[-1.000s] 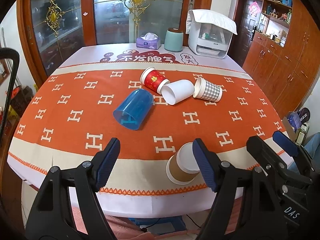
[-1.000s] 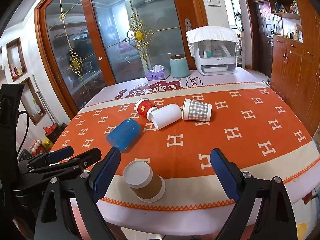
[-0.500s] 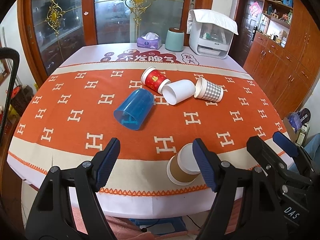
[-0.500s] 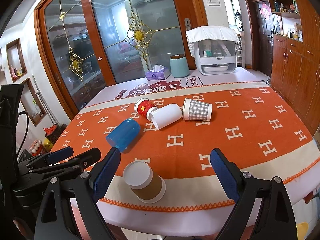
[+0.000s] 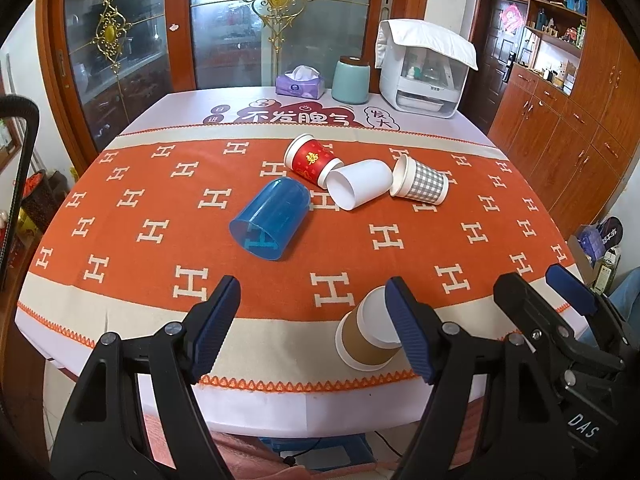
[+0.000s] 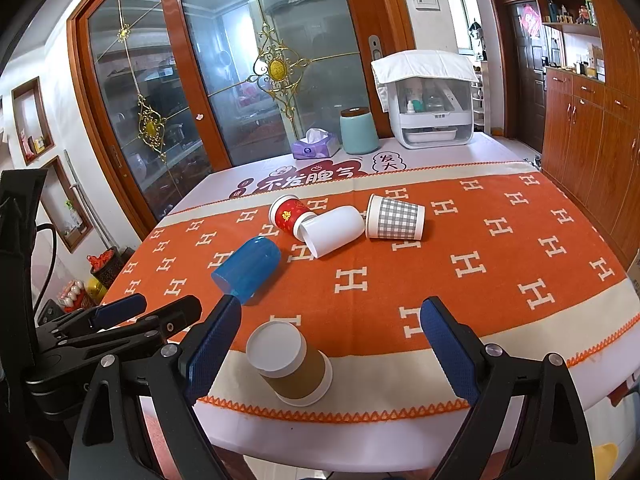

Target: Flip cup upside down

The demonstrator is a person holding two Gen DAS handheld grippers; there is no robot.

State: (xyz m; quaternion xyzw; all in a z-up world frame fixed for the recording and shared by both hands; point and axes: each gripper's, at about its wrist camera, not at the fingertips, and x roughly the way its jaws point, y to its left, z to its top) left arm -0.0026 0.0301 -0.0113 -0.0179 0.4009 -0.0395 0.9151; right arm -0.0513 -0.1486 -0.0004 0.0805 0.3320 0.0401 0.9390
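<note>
A brown paper cup [image 5: 366,338] [image 6: 292,366] stands upside down near the table's front edge. A blue plastic cup [image 5: 270,220] [image 6: 248,270], a red cup [image 5: 312,160] [image 6: 289,216], a white cup [image 5: 360,189] [image 6: 332,230] and a grey checked cup [image 5: 420,182] [image 6: 396,218] lie on their sides mid-table. My left gripper [image 5: 314,322] is open and empty, its right finger just in front of the brown cup. My right gripper [image 6: 332,350] is open and empty, with the brown cup between its fingers' lines, closer to the left finger.
An orange patterned cloth [image 5: 160,200] covers the table. At the far edge stand a purple tissue box [image 5: 300,82], a teal canister [image 5: 351,80] and a white appliance [image 5: 424,68]. Wooden cabinets [image 5: 560,120] stand to the right, glass doors behind.
</note>
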